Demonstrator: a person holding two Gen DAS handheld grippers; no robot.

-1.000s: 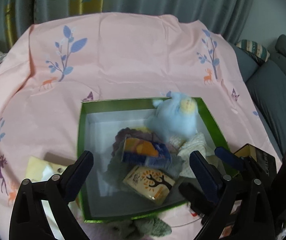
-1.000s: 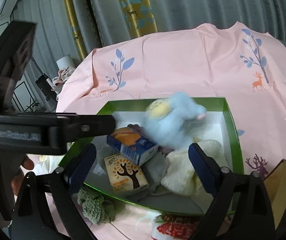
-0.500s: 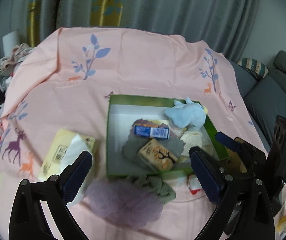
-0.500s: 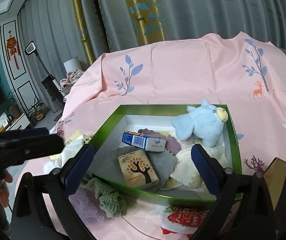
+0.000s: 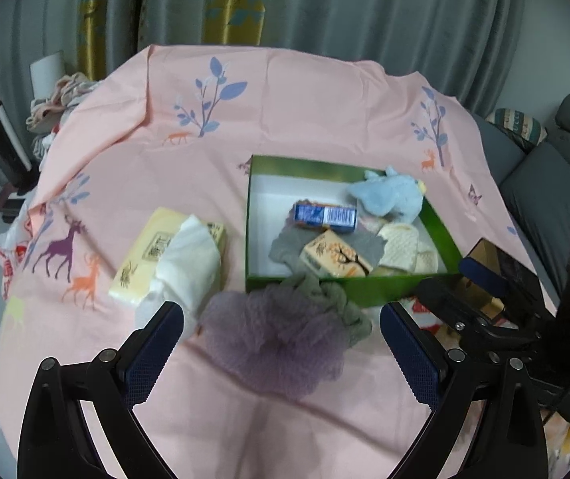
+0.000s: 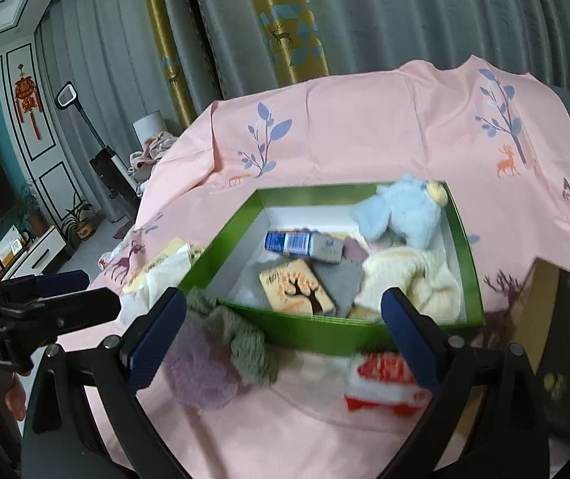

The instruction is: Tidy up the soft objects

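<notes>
- Your left tongs gape wide, holding nothing, above the purple mesh puff.
- Your right tongs likewise spread and empty.
- Blue plush toy lies in the green box, far corner, on the pink-draped worktop.

- A pink tablecloth printed with deer and blue-leaved branches covers the table.
- Grey curtains with a gold, deer-patterned panel hang at 12 o'clock.
- A grey sofa carrying a striped cushion sits at 3 o'clock.
- At 9 o'clock in the right wrist view, a red knot ornament hangs on a teal wall above potted plants.
</notes>
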